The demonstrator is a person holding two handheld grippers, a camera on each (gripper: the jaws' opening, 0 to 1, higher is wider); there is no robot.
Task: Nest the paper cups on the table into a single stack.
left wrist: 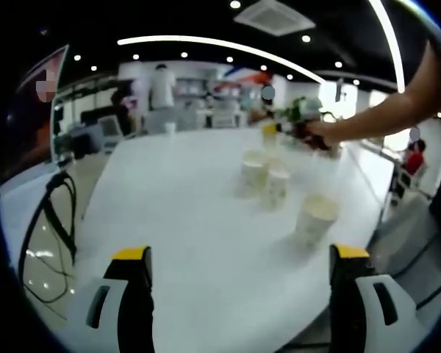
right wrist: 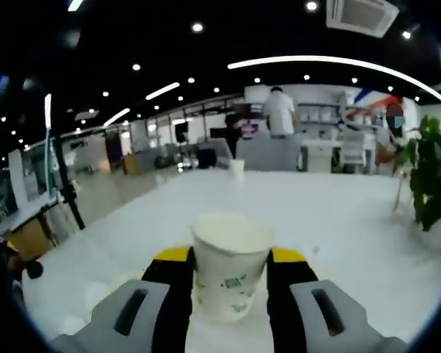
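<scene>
White paper cup (right wrist: 231, 265) is clamped in the right tongs (right wrist: 231, 283), lifted over the tabletop (right wrist: 338, 213). Left tongs (left wrist: 239, 276) hang wide open with nothing in them. Three more cups (left wrist: 255, 168) (left wrist: 277, 187) (left wrist: 314, 218) stand apart out there, so I'd say nesting has barely started.

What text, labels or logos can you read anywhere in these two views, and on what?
None is legible.
Paper cup between the right gripper's jaws: small green print, too blurred to read.
Cups on the table, e.g. the nearest cup: no readable marking.
Background wall signage: coloured shapes, unreadable.
</scene>
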